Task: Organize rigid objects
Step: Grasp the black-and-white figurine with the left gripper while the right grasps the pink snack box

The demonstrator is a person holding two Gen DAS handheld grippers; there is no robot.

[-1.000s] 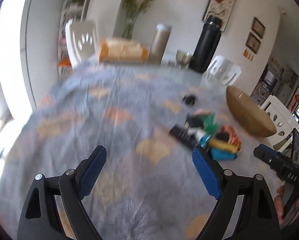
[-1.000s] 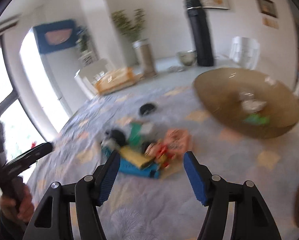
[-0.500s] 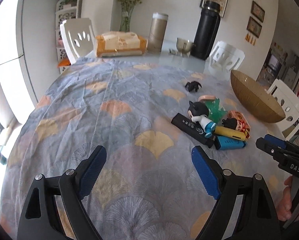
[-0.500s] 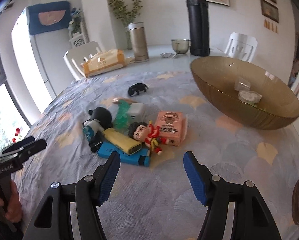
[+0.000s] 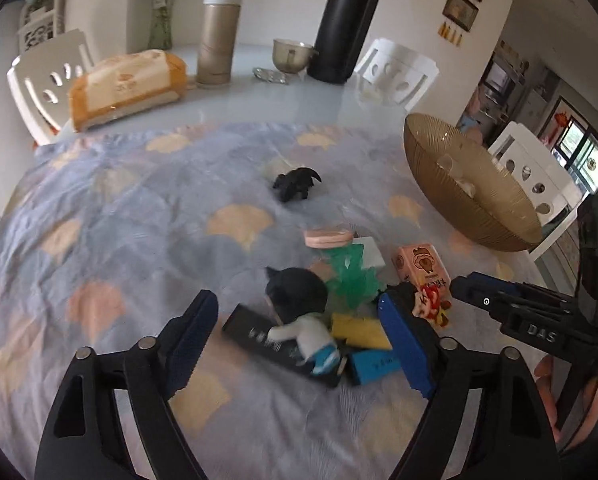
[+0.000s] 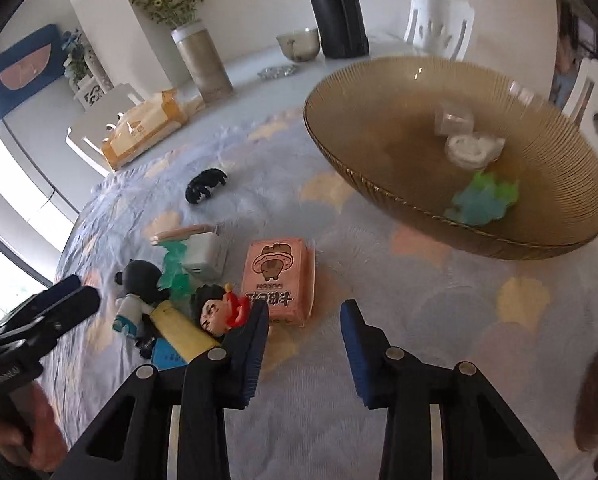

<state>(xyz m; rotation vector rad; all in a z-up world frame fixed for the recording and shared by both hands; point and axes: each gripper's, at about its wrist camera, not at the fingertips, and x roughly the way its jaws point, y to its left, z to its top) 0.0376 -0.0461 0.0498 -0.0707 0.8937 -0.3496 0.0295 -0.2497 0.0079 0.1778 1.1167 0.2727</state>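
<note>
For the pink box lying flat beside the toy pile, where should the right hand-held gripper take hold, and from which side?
Probably across the two long side edges of the pink box, coming down from above. It lies flat with its printed face up, so only its thin sides offer the pads a grip. Its right side is clear cloth; the red-and-black doll crowds its near-left corner, so grip toward the middle or far end.

A soft, wrinkled cloth [image 5: 119, 208] is spread over a glossy glass-like tabletop [image 5: 259, 100]. The amber bowl [image 6: 379, 128] is ribbed and translucent. Glossy plastic is seen on the black-haired figurine [image 5: 299, 304]; the pink box [image 6: 277, 276] looks like matt card.
</note>
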